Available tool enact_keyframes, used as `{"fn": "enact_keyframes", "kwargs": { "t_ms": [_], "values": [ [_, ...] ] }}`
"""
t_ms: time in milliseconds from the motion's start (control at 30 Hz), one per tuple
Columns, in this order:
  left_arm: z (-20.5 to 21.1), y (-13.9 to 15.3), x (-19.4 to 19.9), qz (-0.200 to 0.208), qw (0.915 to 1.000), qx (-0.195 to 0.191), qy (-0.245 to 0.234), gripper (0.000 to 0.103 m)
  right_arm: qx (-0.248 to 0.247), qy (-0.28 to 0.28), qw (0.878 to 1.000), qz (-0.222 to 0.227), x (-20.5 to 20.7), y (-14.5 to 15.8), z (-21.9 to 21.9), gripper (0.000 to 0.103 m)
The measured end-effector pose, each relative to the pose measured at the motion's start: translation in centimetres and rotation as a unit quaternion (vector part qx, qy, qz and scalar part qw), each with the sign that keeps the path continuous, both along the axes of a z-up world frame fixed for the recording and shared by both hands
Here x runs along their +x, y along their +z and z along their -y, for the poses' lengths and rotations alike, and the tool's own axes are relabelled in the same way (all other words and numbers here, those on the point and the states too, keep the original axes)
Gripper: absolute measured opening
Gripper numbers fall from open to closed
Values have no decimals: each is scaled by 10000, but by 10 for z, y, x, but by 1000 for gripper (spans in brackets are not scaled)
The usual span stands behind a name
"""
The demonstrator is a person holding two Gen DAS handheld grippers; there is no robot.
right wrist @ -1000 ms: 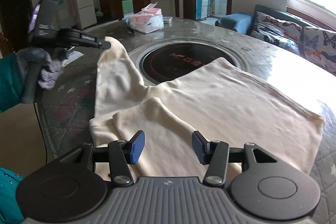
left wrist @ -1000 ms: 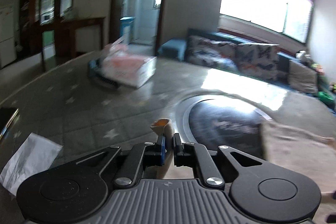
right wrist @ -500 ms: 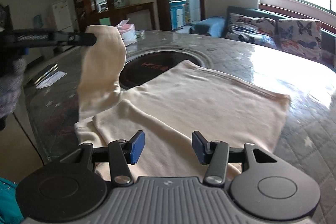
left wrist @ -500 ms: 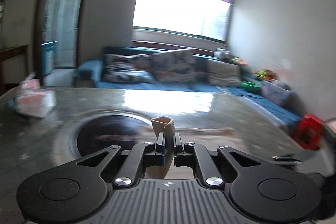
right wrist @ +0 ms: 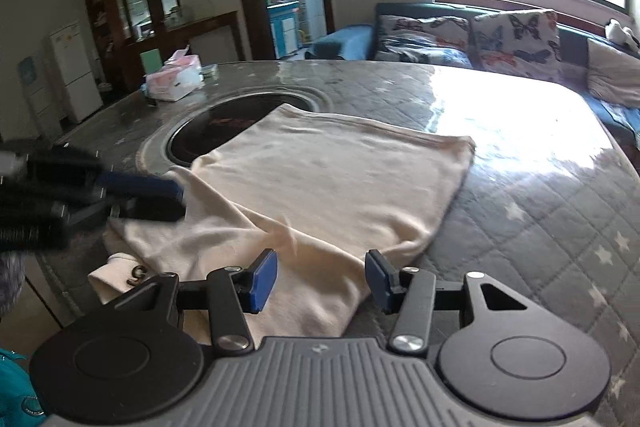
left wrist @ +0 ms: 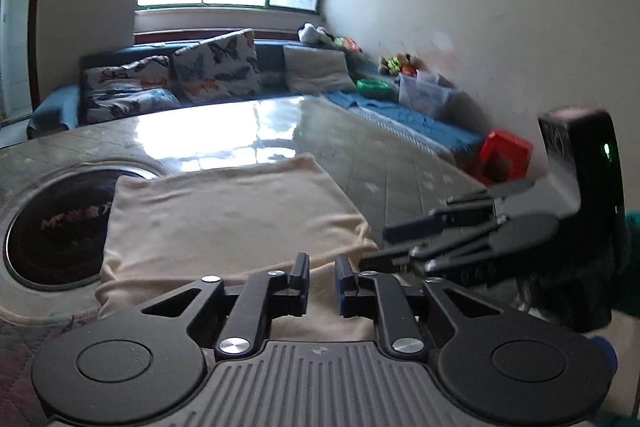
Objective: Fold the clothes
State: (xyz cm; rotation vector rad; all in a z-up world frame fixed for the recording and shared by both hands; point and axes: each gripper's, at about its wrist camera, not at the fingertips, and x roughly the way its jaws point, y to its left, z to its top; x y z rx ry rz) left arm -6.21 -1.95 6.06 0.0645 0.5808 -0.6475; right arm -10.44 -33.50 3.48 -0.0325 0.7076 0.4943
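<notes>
Quilted table (right wrist: 540, 195): cream garment (right wrist: 320, 187); print illegible. Left tool (left wrist: 322, 277) opening, empty; right tool (right wrist: 322, 279) spread.

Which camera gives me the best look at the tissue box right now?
Right wrist view: the pink tissue box sits on the far left of the table, beyond the cream garment. The left wrist view faces the sofa and misses it.

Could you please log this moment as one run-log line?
cream garment: sleeve folded over, flat on table | left gripper: opening, nothing pinched | right gripper: open, empty
</notes>
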Motion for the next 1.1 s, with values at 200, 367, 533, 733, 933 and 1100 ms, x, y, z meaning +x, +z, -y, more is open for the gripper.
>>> {"fn": "enact_keyframes", "kwargs": {
  "t_ms": [200, 367, 533, 733, 933, 1100],
  "values": [
    [-34, -6, 5, 149, 9983, 272, 490, 24, 104, -10, 9999, -99, 2, -2, -1, 48],
    [-73, -20, 16, 1, 9894, 644, 1302, 24, 135, 100, 9997, -176, 5, -6, -12, 38],
    [-97, -31, 18, -185, 9837, 705, 1643, 29, 82, 214, 9992, -327, 12, -15, -25, 32],
    [-105, -41, 17, -300, 9848, 644, 1588, 20, -61, 218, 9992, -342, 17, -19, -36, 14],
    [-107, -42, 15, -245, 9861, 545, 1551, 5, -255, 249, 9993, -85, 12, -7, -45, 7],
    [-108, -45, 16, -298, 9854, 573, 1575, 6, -424, 163, 9990, 50, 12, -1, -47, 7]
  ]
}}
